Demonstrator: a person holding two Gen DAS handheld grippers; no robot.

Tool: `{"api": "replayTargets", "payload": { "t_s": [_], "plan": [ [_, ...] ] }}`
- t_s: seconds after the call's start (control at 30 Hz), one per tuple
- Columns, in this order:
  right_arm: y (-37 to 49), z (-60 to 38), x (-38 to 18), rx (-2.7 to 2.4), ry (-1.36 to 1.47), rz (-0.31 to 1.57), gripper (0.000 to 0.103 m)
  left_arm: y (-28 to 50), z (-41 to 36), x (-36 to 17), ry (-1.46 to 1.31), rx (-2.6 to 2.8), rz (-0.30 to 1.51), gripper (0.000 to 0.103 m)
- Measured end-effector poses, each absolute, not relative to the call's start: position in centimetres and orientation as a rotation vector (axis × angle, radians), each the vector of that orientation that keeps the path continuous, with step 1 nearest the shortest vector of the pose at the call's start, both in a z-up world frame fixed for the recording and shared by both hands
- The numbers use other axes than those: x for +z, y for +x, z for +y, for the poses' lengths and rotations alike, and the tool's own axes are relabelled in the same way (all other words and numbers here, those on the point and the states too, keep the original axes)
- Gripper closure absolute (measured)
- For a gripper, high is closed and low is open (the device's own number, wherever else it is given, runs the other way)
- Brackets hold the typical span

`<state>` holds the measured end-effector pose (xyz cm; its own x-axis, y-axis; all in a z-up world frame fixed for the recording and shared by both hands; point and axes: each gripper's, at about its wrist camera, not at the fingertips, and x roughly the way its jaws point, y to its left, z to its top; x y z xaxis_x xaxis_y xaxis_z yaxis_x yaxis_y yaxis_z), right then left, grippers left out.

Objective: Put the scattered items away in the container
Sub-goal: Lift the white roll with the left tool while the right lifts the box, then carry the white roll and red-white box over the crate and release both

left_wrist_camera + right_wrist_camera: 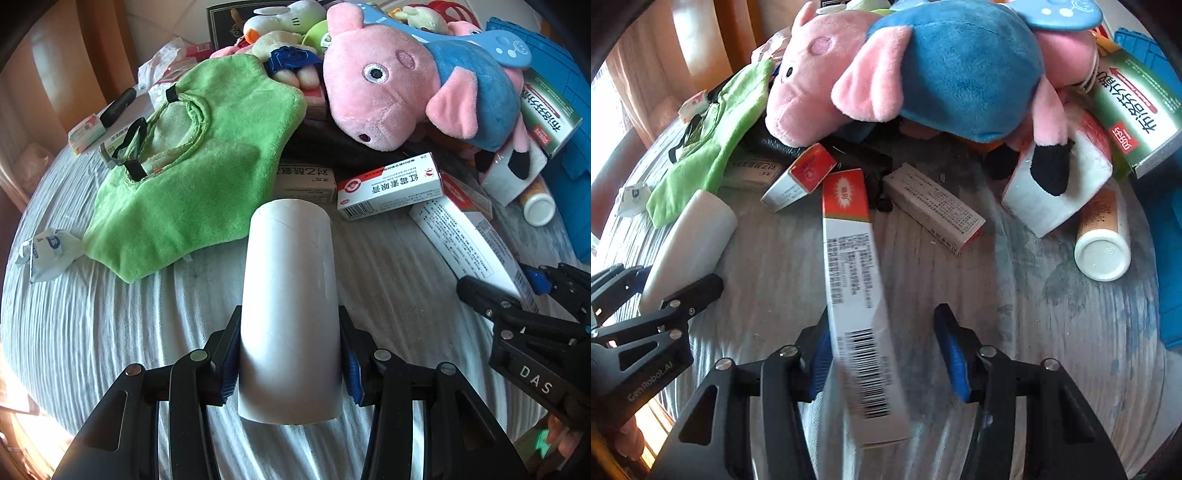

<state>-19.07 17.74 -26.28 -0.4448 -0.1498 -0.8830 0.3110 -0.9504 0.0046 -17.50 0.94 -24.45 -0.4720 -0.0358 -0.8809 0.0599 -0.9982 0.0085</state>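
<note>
My left gripper (290,354) is shut on a white cardboard tube (290,310), held over the grey cloth; the tube also shows in the right wrist view (690,243). My right gripper (882,350) is open around a long white box with a red and orange end (857,295); the box leans against the left pad and the right pad stands apart from it. The box looks blurred. The right gripper shows at the right edge of the left wrist view (524,295), beside that box (469,243).
A pink and blue plush pig (413,85) lies on a pile of toys. Nearby are a green towel (192,162), several medicine boxes (391,186), a white-capped bottle (1102,236), a green box (1137,110) and a blue container (569,155) at the right.
</note>
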Motion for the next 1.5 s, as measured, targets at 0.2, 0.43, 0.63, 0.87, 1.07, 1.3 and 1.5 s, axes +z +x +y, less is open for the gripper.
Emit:
{"api": "replayTargets", "payload": {
  "t_s": [0.2,0.43,0.63,0.87,1.07,1.3,1.5],
  "plan": [
    [-18.5,16.8,-25.7,-2.452,1.397,0.254,0.080,-17.4,1.1,-24.0,1.587,-2.644,0.032,0.059],
    [-18.4,16.3,-22.3,-2.472,1.274,0.209,0.080,-17.8,1.9,-20.7,1.500,-2.722,0.018,0.059],
    [-18.1,16.7,-17.7,-2.526,1.142,0.169,0.080,-18.2,3.2,-15.6,1.342,-2.826,0.005,0.059],
    [-17.9,17.2,-10.0,-2.625,0.946,0.142,0.080,-19.8,4.6,-8.9,1.130,-2.972,-0.008,0.059],
    [-17.6,22.2,-1.9,-2.774,0.781,0.120,0.080,-21.5,8.9,-2.4,0.957,-3.113,-0.023,0.059],
    [-16.7,32.2,4.6,-3.009,0.633,0.101,0.080,-23.5,18.2,3.5,0.819,-3.292,-0.049,0.059],
    [-17.2,42.6,6.9,-3.126,0.658,0.094,0.080,-25.6,29.7,6.2,0.792,-3.425,-0.068,0.059]
  ]
}}
